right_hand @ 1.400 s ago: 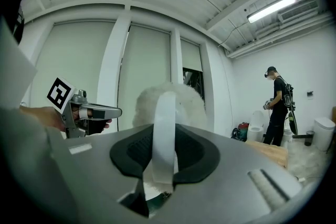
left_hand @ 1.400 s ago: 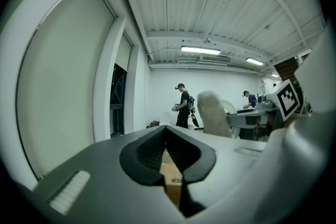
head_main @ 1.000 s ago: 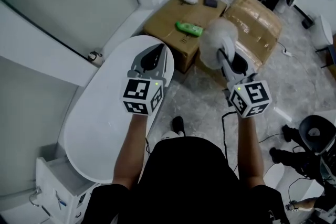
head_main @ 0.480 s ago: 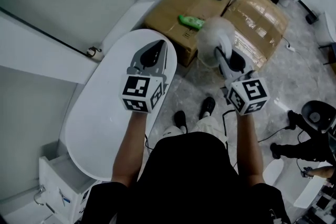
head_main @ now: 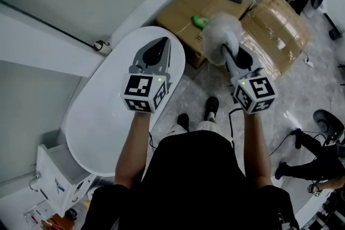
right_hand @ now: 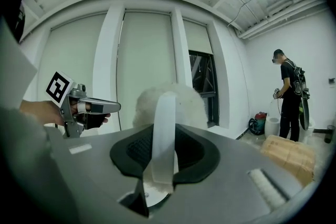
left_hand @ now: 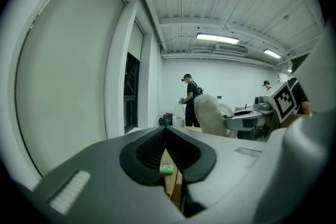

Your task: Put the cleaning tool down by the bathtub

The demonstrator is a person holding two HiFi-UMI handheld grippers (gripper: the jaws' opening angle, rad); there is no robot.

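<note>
The right gripper (head_main: 229,52), at center right of the head view, has its jaws clamped on the pale strap handle of the cleaning tool (head_main: 222,34). The tool's fluffy white head stands up past the jaw tips. The left gripper (head_main: 160,44), left of center, has its jaws closed to a point with nothing in them. The small green patch seen through the gap in its own view is far off.

Over the last second both grippers have slid forward and a little down, and a shoe (head_main: 212,107) now shows on the floor (head_main: 197,86) where the person has stepped ahead. The tool's head, which hung over open floor a second ago, now overlaps the near edge of the cardboard boxes (head_main: 180,8) in the upper middle, just beside the green item (head_main: 200,21).

The bathtub (head_main: 102,116) runs from the lower left up to the center, with its far end under the left gripper. The tool is in the air just right of that end, not yet set down. I judge the carry nearly done: what remains is lowering the tool to the floor strip between tub and boxes and letting go.
</note>
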